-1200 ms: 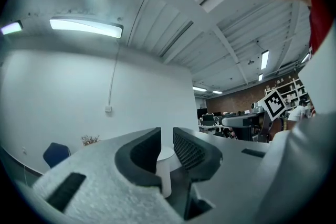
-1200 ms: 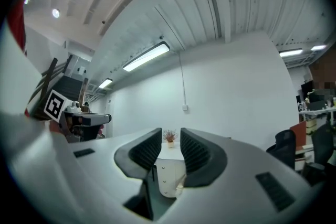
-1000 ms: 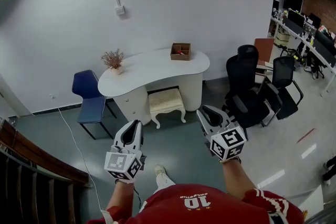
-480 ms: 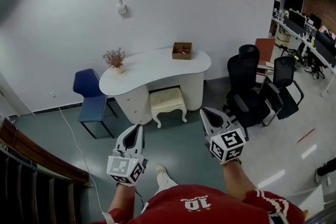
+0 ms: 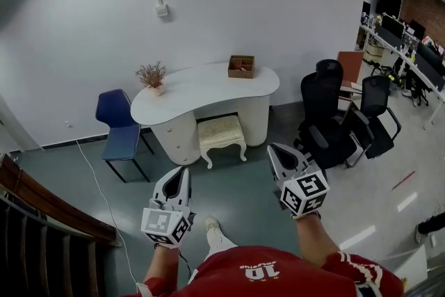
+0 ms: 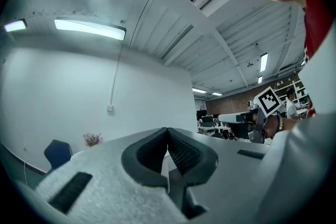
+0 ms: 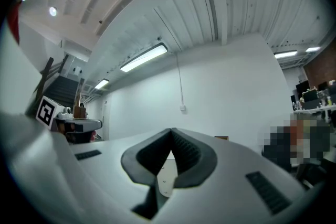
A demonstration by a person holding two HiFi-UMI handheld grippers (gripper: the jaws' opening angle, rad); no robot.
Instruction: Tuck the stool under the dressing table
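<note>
A cream cushioned stool [image 5: 221, 133] with white curved legs stands on the floor, part way out from under the white kidney-shaped dressing table [image 5: 201, 88]. Nearer me, my left gripper [image 5: 180, 172] and right gripper [image 5: 274, 149] are held side by side, well short of the stool, both pointing toward it. Each is shut with nothing between its jaws. In the left gripper view the left gripper [image 6: 167, 129] has its tips touching; in the right gripper view the right gripper [image 7: 171, 130] looks the same.
A dried-flower pot [image 5: 154, 77] and a brown wooden box [image 5: 240, 67] sit on the table. A blue chair [image 5: 119, 133] stands at its left, black office chairs [image 5: 332, 123] at its right. A white cable [image 5: 97, 181] trails over the grey floor. Dark stair treads [image 5: 42, 240] lie at the lower left.
Both grippers have closed their jaws fully. The left one has sunk slightly in the picture, the right has hardly shifted. The stool has not moved.
</note>
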